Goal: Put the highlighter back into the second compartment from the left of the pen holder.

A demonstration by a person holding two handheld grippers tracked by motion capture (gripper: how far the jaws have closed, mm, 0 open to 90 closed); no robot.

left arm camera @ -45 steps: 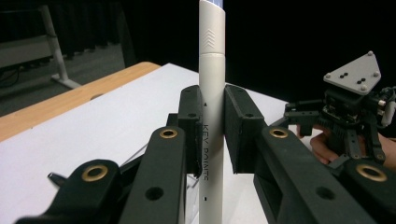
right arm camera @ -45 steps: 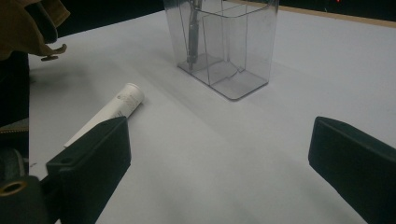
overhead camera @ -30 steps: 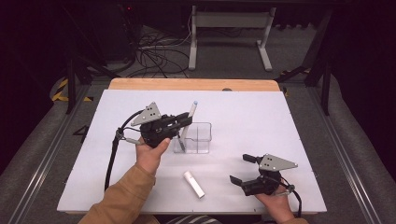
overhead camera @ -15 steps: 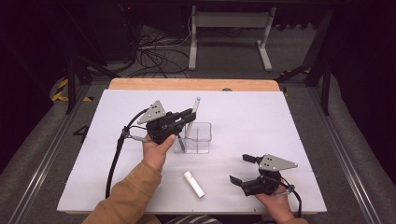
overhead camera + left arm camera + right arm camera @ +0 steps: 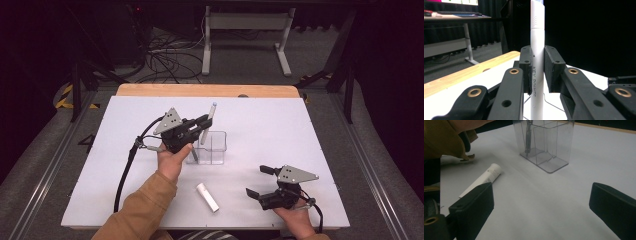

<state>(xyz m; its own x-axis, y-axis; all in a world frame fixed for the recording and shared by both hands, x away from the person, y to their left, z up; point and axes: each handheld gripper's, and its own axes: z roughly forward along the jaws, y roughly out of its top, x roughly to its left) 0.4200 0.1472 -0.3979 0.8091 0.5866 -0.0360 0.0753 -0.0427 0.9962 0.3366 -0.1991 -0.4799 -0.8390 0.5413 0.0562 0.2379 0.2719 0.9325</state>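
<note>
Left gripper (image 5: 202,125): centre of the high view, jaws clamped on the white pen (image 5: 209,117), which stands upright.
Pen: its lower end reaches into the clear holder (image 5: 212,148); "KEY POINTS" printed along the barrel (image 5: 537,50).
Holder: mid-table, 2 compartments, on the white table (image 5: 300,130).
Right gripper (image 5: 260,181): lower right of the high view, jaws spread wide, holding nothing.
White tube (image 5: 207,197): lies flat, lower centre, between the 2 hands, near the holder.

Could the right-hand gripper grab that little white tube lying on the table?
Probably yes. The right gripper is open and holds nothing, and the white tube lies flat just beside it on bare table with nothing between.
</note>
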